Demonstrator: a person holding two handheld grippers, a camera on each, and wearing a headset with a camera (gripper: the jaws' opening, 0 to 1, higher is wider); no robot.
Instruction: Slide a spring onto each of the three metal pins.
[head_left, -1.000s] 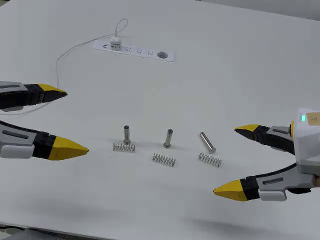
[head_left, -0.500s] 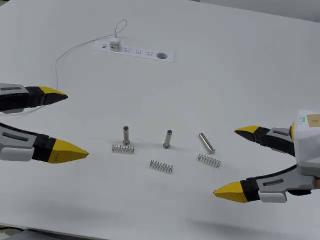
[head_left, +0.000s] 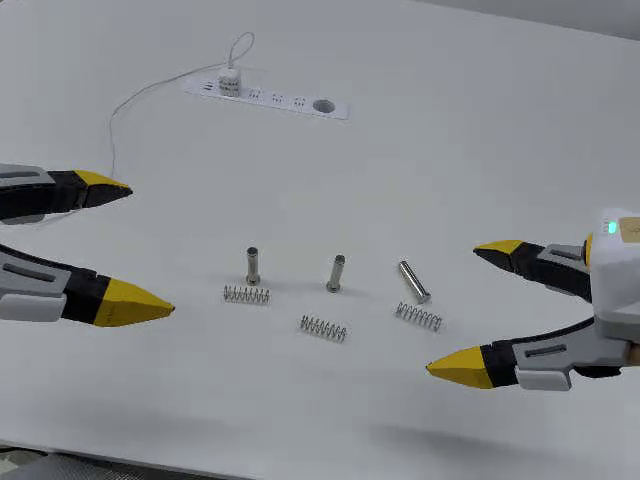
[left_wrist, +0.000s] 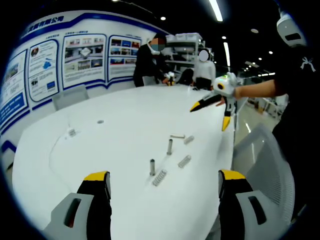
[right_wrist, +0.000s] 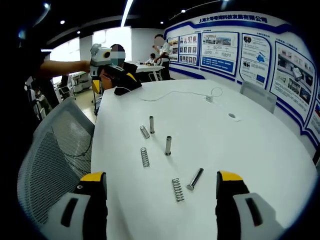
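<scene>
1. Little has changed over the last second: both tongs hover about where they were, and the pins and springs sit as before on the white counter (head_left: 480, 140).
2. The left tongs (head_left: 151, 249) hang over the counter's left side with jaws spread wide and nothing between them. Their yellow tips point right toward the parts and are well apart from them.
3. The left pin (head_left: 252, 265) stands upright, its long axis vertical. The left spring (head_left: 246, 295) lies flat just in front of its base, long axis running left to right.
4. The middle pin (head_left: 336, 272) also stands upright. The middle spring (head_left: 323, 328) lies flat nearer the person and apart from the pin, its axis left to right with the right end slightly nearer.
5. The right pin (head_left: 413, 282) lies on its side, long axis slanting from far-left to near-right. The right spring (head_left: 418, 316) lies flat just beside its near end, axis roughly left to right.
6. All three springs lie off their pins.
7. The right tongs (head_left: 452, 308) hover to the right of the right spring, jaws spread wide and empty, tips pointing left.
</scene>
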